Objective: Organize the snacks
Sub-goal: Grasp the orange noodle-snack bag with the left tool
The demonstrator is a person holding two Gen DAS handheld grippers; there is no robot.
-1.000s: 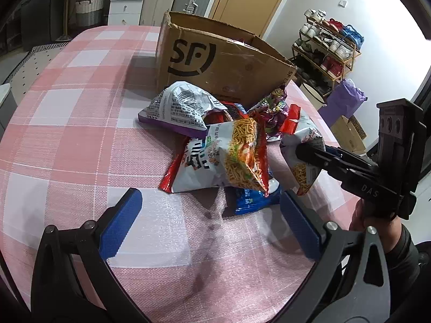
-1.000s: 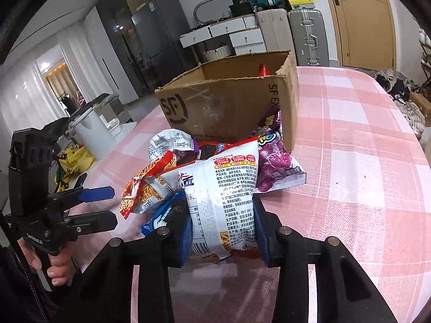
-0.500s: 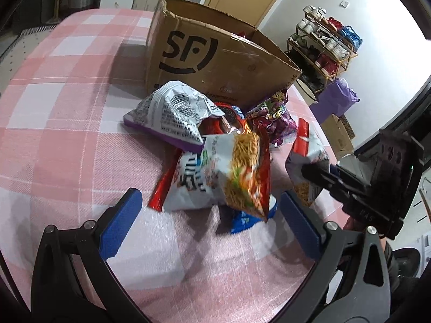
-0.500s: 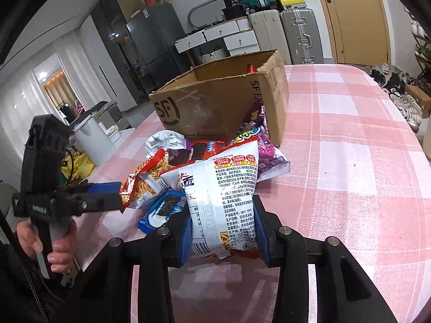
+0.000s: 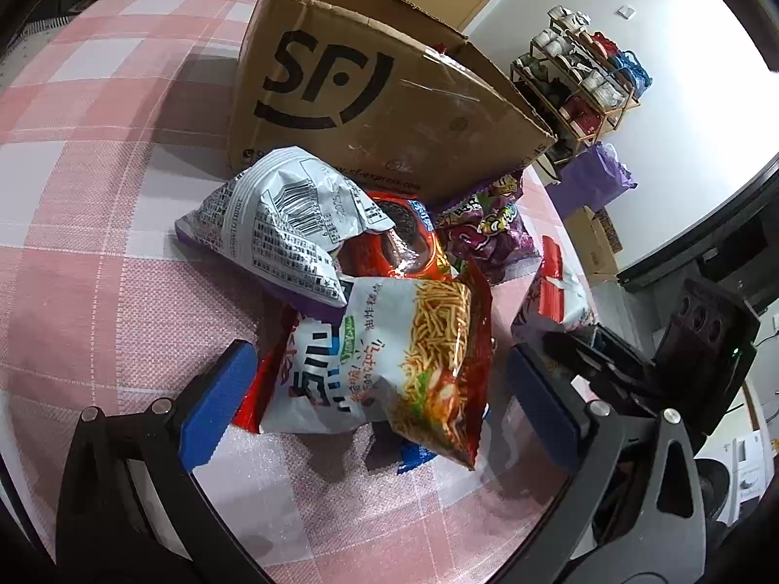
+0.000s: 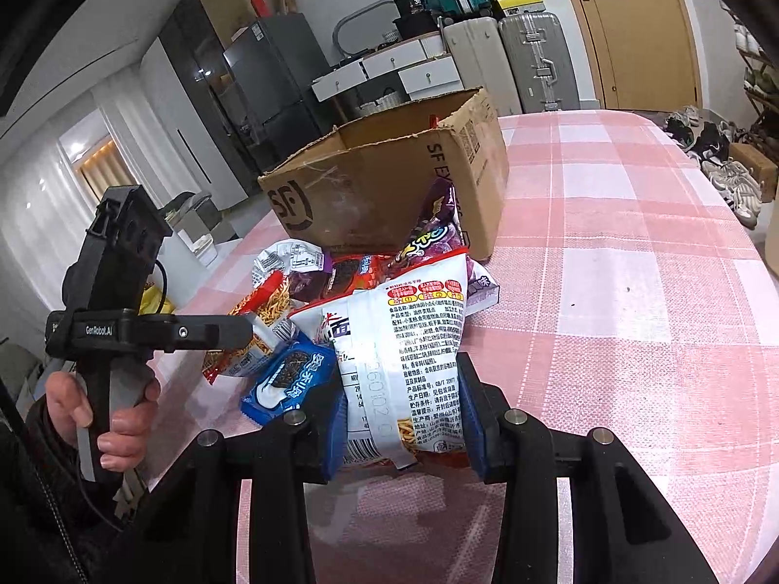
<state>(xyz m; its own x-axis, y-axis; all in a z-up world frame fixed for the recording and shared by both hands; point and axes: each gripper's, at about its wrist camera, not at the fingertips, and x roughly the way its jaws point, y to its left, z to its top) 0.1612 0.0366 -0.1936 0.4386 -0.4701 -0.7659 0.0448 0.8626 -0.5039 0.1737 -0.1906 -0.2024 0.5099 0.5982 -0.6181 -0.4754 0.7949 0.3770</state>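
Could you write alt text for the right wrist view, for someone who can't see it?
The right gripper is shut on a white noodle bag above a pink checked table. Behind lie more snack packets and an open cardboard box; at left a hand holds the left gripper.

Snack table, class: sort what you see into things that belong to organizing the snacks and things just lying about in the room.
Belongs to the job:
cardboard box
noodle snack bag, clamped in the right gripper
blue cookie pack
purple candy bag
left gripper, open

Just lying about:
suitcases
shoe rack
fridge
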